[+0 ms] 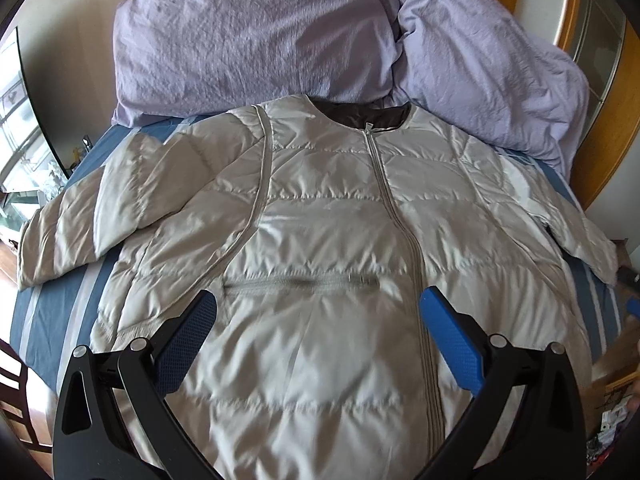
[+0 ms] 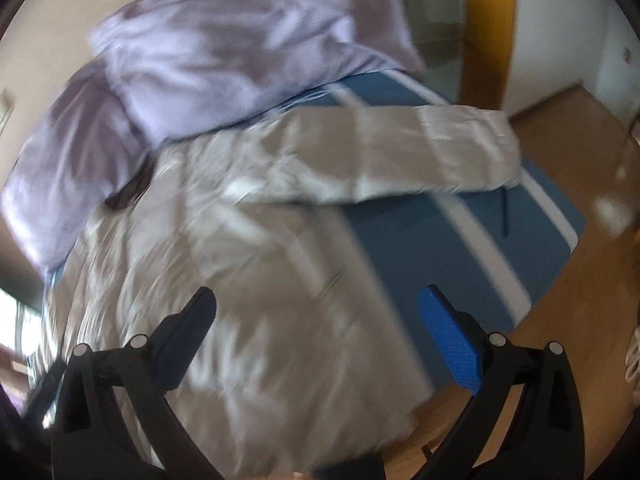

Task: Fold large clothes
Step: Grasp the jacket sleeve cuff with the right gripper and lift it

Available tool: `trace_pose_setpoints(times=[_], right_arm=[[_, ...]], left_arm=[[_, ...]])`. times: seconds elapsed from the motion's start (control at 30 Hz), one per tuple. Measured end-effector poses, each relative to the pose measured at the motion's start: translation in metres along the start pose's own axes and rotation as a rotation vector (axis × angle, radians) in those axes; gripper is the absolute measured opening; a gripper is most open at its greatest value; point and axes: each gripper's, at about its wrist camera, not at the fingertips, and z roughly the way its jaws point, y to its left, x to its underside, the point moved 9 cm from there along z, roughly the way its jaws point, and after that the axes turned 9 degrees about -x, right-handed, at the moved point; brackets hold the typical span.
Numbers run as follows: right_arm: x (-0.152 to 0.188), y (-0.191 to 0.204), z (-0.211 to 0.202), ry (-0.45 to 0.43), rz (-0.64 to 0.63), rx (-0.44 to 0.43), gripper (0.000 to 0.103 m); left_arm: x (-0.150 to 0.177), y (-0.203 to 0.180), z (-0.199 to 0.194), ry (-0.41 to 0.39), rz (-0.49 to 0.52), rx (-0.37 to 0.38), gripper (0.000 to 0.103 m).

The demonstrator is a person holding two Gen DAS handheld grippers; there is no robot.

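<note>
A pale grey quilted jacket [image 1: 320,216] lies front up on the bed, zipped shut, collar at the far end, both sleeves spread out to the sides. My left gripper [image 1: 318,300] is open and empty, hovering above the jacket's lower front by the pocket zip. The right wrist view is blurred; it shows the jacket [image 2: 208,264] from its right side, with the right sleeve [image 2: 400,152] stretched across the blue sheet. My right gripper [image 2: 318,300] is open and empty above the jacket's lower right part.
Two lilac pillows [image 1: 256,36] lie at the head of the bed, touching the collar. The blue sheet with pale stripes [image 2: 440,248] ends at a corner near wooden floor [image 2: 580,280]. A wooden frame [image 1: 600,112] stands on the right, windows [image 1: 16,132] on the left.
</note>
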Motion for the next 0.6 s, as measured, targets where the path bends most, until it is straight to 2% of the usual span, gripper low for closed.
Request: trace_pose_setpoints(times=[0.13,0.27,0.33,0.47,0.6], right_arm=[[-0.046,-0.056,0.023,-0.017,0.115,0.053,0.1],[-0.084,-0.118,0.045,-0.03,0.223,0.125,0.089],[-0.098,-0.148,0.053,-0.032,0.264,0.18,0.088],[-0.114,-0.192,0.064,-0.033,0.299,0.284,0.088],[-0.115,-0.22,0.073,-0.017,0.355,0.297,0.088]], left_arm=[[-0.009,-0.006,0.024,0.02,0.002,-0.035,0.102],[-0.012,-0.004,0.043,0.036,-0.011,-0.063,0.102],[-0.012,-0.003,0.052,0.038,-0.011,-0.089,0.102],[-0.006,0.001,0.068,0.055,-0.009,-0.125,0.102],[-0.001,0.003,0.078,0.072,-0.013,-0.126,0.102]])
